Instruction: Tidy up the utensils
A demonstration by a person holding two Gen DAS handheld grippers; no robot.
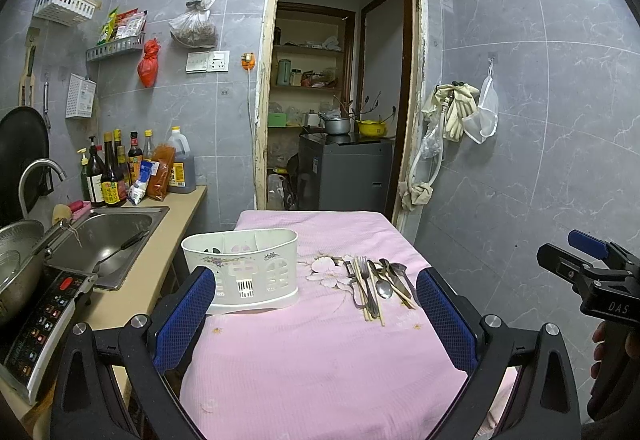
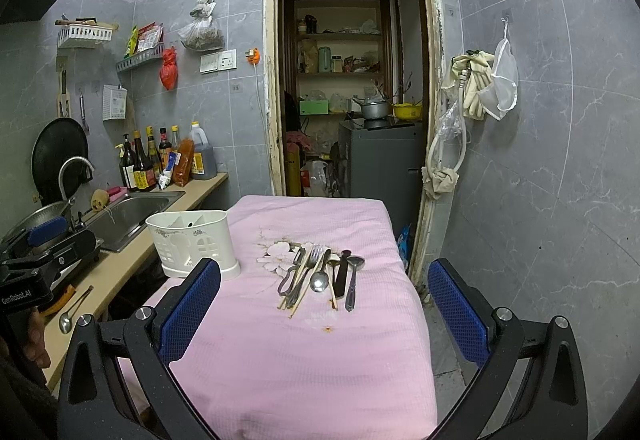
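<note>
Here both my claws hang spread and empty above the pink tabletop (image 2: 304, 360): left claw (image 1: 316, 314), right claw (image 2: 324, 310). The utensils (image 2: 318, 276) lie heaped mid-tabletop, right of the white holder (image 2: 192, 246), apart from it.

Kitchen clutter beside the pink-covered counter

A steel sink (image 1: 108, 236) sits in the side worktop; sauce bottles (image 1: 114, 168) crowd its far corner, a black pan (image 1: 22, 144) hangs above, rubber gloves (image 1: 460, 112) by the doorway.
</note>
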